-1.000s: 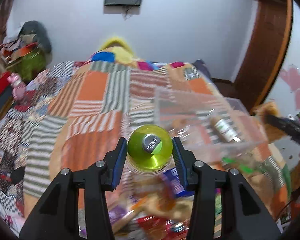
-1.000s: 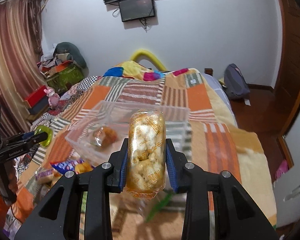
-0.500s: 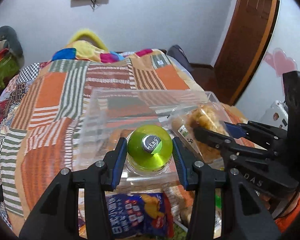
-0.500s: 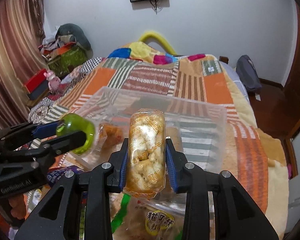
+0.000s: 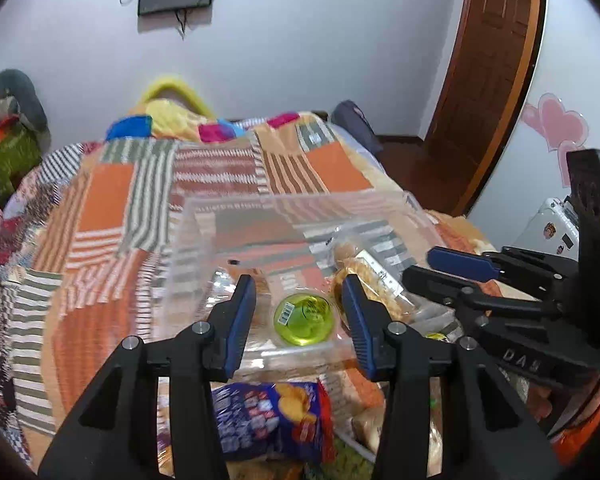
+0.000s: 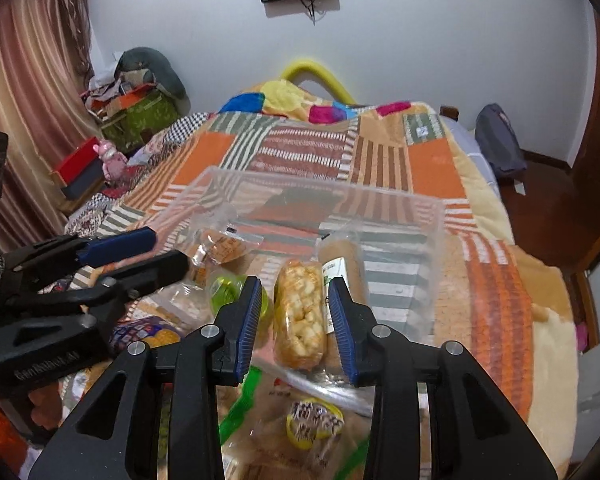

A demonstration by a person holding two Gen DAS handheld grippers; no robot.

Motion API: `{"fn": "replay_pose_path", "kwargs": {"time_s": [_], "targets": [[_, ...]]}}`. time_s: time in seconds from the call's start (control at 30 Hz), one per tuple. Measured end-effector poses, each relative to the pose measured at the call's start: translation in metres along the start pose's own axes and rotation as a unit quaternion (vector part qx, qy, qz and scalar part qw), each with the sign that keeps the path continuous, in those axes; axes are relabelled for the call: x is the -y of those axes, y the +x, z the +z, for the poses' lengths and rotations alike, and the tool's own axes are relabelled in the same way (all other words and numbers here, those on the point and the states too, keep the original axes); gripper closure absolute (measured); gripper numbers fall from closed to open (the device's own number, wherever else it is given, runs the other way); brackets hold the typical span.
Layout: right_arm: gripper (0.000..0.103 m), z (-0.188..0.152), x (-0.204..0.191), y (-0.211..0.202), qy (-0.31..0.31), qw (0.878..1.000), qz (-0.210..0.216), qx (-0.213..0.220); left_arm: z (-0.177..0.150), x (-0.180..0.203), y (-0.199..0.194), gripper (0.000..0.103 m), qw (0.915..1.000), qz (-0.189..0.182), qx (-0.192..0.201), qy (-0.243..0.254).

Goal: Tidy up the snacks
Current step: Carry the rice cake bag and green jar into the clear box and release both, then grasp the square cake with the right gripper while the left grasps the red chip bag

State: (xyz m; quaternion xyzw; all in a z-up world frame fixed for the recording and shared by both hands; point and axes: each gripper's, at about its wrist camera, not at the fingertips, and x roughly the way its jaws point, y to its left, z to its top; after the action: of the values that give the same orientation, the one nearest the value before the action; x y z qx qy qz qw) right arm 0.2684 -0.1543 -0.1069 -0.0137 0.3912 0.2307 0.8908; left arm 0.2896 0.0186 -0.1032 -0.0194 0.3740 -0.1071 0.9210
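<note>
From the left wrist view, the left claw (image 5: pixel 298 306) sits low in the centre of the frame with its blue pads spread apart and nothing between them. Beyond the gap lies the green jelly cup (image 5: pixel 305 320), flat on the floor of the clear plastic bin (image 5: pixel 204 240), lid side up, apart from both pads. I take it the cup lies there because the bin is where the snacks are being gathered. Below it, at the bottom centre of the frame and outside the bin's near wall, a blue chip bag (image 5: pixel 272 420) lies on the patchwork bed (image 5: pixel 108 200), likely waiting its turn.

Further right in that frame the right claw (image 5: pixel 428 268) reaches in over the bin's right side.

In the right wrist view, the right claw (image 6: pixel 294 312) is at lower centre, its pads parted too and gripping nothing. The popcorn packet (image 6: pixel 300 312) lies lengthwise between them on the bin floor, clear of each pad as far as I can tell, pressed beside a brown wrapped roll (image 6: pixel 344 256) just to its right. Side by side like that, they leave the upper right of the bin free. At the bottom of this frame, more wrapped snacks (image 6: pixel 312 424) lie outside the bin, so the sorting looks only partly done.
</note>
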Motion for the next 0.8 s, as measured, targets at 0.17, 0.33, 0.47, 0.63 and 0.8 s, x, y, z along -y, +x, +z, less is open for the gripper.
{"fn": "replay_pose_path", "kwargs": {"time_s": [0.17,0.33,0.47,0.63,0.8], "targets": [[0.067,-0.008,-0.005,-0.028,-0.002,1.0,0.004,0.016,-0.01,-0.011,-0.038,0.058,0.9998,0.015,0.009,-0.001],[0.062,-0.029,-0.013,-0.048,-0.01,1.0,-0.005,0.018,-0.041,-0.027,-0.062,0.05,0.9991,0.042,-0.002,-0.008],[0.059,-0.046,-0.017,-0.052,-0.009,1.0,-0.003,0.007,-0.07,-0.042,-0.066,0.045,0.9978,0.055,-0.026,-0.026],[0.049,-0.067,-0.022,-0.049,0.0,1.0,-0.001,-0.011,-0.11,-0.054,-0.065,0.036,0.9949,0.058,-0.059,-0.056],[0.043,-0.083,-0.031,-0.032,0.001,0.999,-0.003,-0.04,-0.138,-0.052,-0.063,0.018,0.9932,0.071,-0.074,-0.054]]}}
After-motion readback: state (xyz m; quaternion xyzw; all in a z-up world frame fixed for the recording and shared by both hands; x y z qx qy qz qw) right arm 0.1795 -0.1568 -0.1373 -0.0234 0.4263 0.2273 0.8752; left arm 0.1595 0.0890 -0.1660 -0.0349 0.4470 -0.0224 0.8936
